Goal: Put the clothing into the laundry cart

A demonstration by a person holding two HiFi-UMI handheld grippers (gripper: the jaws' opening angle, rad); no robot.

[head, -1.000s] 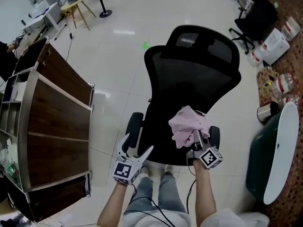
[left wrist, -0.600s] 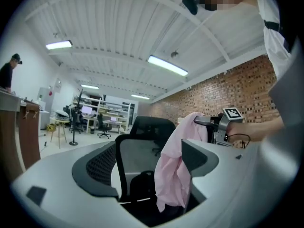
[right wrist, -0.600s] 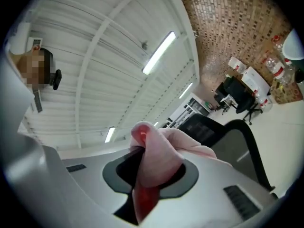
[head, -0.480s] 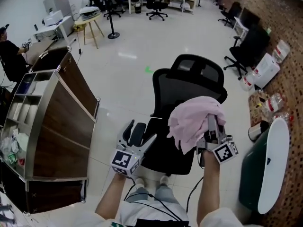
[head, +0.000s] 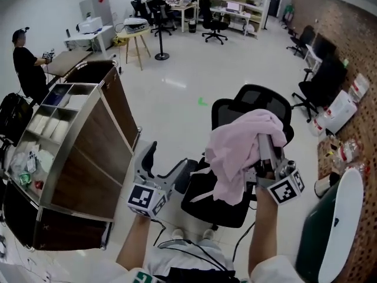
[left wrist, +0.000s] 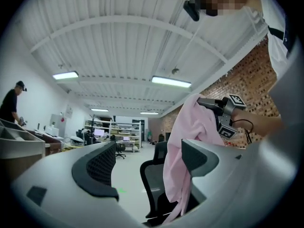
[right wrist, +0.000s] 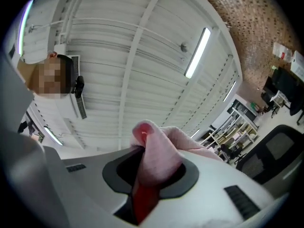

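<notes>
R gripper (head: pixel 266 152): we see its jaws clamped tight on a fold of the pink garment (head: pixel 235 152). In the right gripper view the cloth (right wrist: pixel 161 151) bunches up betw. the two pads, and the gripper (right wrist: pixel 149 175) points up toward the ceiling.
L gripper (head: pixel 165 161): jaws spread wide, nothing betw. them. In the left gripper view (left wrist: pixel 147 165) we look through the gap at the room.
Garment: in the air, draped over the R gripper's jaws and hanging down its left side. It sits in front of the office chair (head: pixel 253 102) in head view. We can't tell if its low end (left wrist: pixel 183 146) touches the chair (left wrist: pixel 154 175).
Cart (head: pixel 82 164): at our left, wood-panel sides, metal frame, open top compartments w/ white stacked items. It's well apart from the garment, and no pink cloth shows in it.
Grippers' relation: side by side, apart; L one is lower and betw. the cart and the chair.
Bkgd: a person in black (head: pixel 26 63) stands beyond the cart, near desks.
</notes>
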